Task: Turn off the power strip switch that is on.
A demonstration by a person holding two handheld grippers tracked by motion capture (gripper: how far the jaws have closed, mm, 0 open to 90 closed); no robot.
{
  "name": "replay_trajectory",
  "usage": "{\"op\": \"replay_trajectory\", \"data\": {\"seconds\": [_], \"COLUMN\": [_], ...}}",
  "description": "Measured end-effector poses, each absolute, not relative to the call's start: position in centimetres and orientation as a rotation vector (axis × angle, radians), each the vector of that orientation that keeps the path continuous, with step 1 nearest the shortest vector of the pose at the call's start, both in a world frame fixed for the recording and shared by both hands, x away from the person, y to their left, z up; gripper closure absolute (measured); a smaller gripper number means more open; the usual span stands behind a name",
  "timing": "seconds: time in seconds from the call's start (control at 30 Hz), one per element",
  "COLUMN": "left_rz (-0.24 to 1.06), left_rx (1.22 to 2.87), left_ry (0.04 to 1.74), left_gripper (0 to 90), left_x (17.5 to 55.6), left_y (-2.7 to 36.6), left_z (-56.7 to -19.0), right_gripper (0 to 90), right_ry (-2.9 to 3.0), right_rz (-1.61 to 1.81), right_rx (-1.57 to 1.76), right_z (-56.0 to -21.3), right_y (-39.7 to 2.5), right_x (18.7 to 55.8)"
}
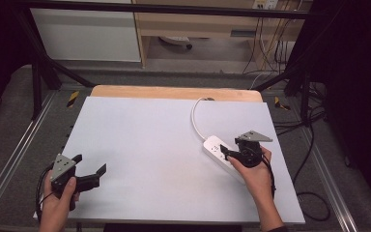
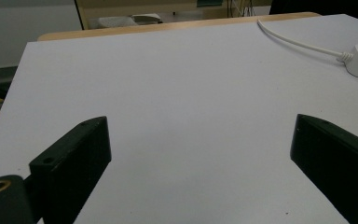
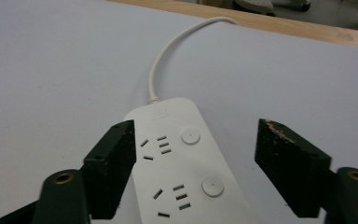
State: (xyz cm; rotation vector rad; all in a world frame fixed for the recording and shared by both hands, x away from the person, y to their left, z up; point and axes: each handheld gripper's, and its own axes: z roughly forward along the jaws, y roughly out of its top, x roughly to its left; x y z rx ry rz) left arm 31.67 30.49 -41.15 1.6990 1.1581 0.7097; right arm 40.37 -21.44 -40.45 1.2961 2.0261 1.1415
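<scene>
Both tools gape: right tool (image 3: 195, 163) straddling the power strip (image 3: 186, 168), left tool (image 2: 200, 154) over bare table (image 2: 182, 79).

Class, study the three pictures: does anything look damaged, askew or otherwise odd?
One thing: in the right gripper view, the right claw has a jaw whose inner top edge looks chipped, with pale crumbly patches on the black pad. The power strip lies at a slant on the white table, its cable curving away; nothing spilled.

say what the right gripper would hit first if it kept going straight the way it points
Most likely the white power strip. The right gripper has its open jaws either side of it, so going on would bring it onto the strip's top face, though its height above it is unclear.
</scene>
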Motion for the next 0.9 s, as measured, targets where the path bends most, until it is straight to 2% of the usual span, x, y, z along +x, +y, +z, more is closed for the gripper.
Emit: {"op": "replay_trajectory", "data": {"seconds": [0.13, 0.27, 0.53, 0.8, 0.9], "left_rz": [0.709, 0.713, 0.713, 0.716, 0.712], "left_rx": [1.699, 1.701, 1.696, 1.682, 1.682], "left_ry": [1.162, 1.163, 1.157, 1.150, 1.148], "left_gripper": [4.9, 4.9, 4.9, 4.9, 5.0], "left_x": [31.7, 31.8, 31.6, 31.5, 31.6], "left_y": [30.5, 30.6, 30.6, 30.7, 30.7], "left_z": [-41.2, -41.2, -41.1, -40.9, -40.9], "right_gripper": [17.3, 9.4, 4.9, 6.8, 4.4], "right_ry": [2.016, 2.017, 1.997, 1.943, 1.912], "right_rz": [1.147, 1.147, 1.149, 1.174, 1.215], "right_rx": [1.284, 1.268, 1.215, 1.241, 1.222], "right_z": [-40.2, -40.0, -38.9, -38.6, -38.8], "right_y": [-21.4, -21.2, -21.7, -23.9, -24.8], "right_x": [40.2, 39.9, 38.5, 36.9, 35.9]}}
